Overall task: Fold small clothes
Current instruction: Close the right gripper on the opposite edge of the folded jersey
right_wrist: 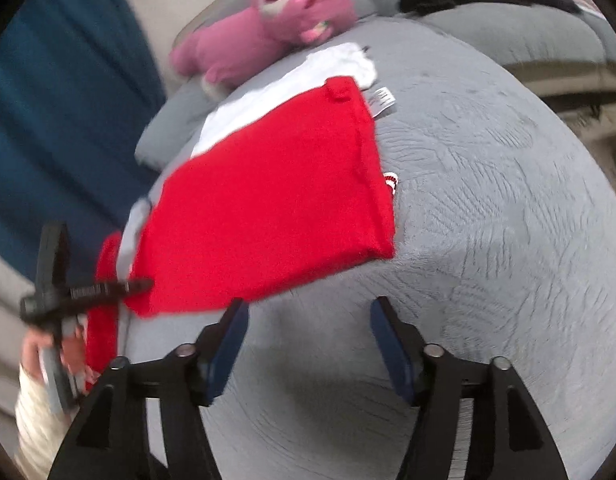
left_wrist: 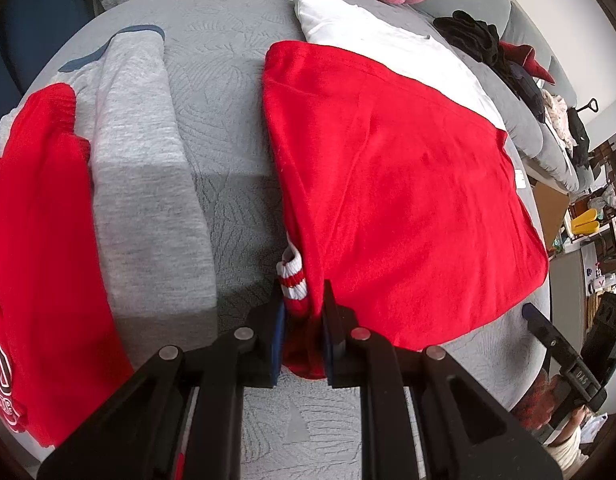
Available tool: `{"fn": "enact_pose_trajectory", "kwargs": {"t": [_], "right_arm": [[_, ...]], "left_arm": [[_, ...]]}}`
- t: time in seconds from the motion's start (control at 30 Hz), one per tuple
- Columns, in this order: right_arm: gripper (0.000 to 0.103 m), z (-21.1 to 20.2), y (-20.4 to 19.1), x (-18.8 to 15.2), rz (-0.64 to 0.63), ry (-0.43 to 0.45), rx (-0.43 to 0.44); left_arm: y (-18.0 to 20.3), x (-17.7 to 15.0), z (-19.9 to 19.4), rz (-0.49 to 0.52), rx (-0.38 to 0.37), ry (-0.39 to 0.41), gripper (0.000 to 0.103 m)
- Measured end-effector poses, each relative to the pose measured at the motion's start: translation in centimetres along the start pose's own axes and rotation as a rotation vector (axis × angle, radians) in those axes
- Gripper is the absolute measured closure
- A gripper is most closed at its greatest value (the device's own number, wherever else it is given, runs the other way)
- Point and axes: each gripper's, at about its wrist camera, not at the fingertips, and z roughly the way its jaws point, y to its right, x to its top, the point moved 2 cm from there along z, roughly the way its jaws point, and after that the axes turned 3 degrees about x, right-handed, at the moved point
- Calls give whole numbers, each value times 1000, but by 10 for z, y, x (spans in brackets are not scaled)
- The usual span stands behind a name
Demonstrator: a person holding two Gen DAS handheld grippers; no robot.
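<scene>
The grey quilted bed (left_wrist: pixel 228 72) filled the room's middle, and everything else I placed against it. A grey sofa (left_wrist: pixel 523 112) ran along the bed's far side, strewn with dark clothes (left_wrist: pixel 471 32). On the bed lay the red garment (left_wrist: pixel 407 200), folded flat near the middle, its far end overlapping a white garment (left_wrist: pixel 367 36). Toward the bed's left edge a folded grey garment (left_wrist: pixel 144 184) lay with another red piece (left_wrist: pixel 40 240) partly on top of it. A pink plush toy (right_wrist: pixel 268 28) sat at the bed's far end, just beyond the white garment.

The left claw (left_wrist: pixel 304 320) was nearly closed, its pads pinching the near corner of the red garment, beside a red-and-white striped cuff (left_wrist: pixel 292 276). The right claw (right_wrist: pixel 308 344) hung over bare quilt at the bed's near side, just off the red garment's edge, its jaws standing wide apart with nothing between them. A hand (right_wrist: pixel 48 356) in a pale sleeve showed at the bed's near left, carrying the left claw's handle.
</scene>
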Motion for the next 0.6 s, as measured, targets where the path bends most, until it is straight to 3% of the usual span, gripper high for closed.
{"fn": "enact_pose_trajectory", "kwargs": {"t": [0.2, 0.37, 0.6], "right_arm": [[38, 5, 3, 4, 167, 138, -32], [33, 10, -2, 9, 163, 168, -86], [30, 14, 5, 14, 112, 262, -34]], "left_arm": [[-2, -2, -1, 2, 13, 1, 90], [0, -3, -2, 2, 24, 0, 90], [5, -3, 1, -13, 20, 8, 90]]}}
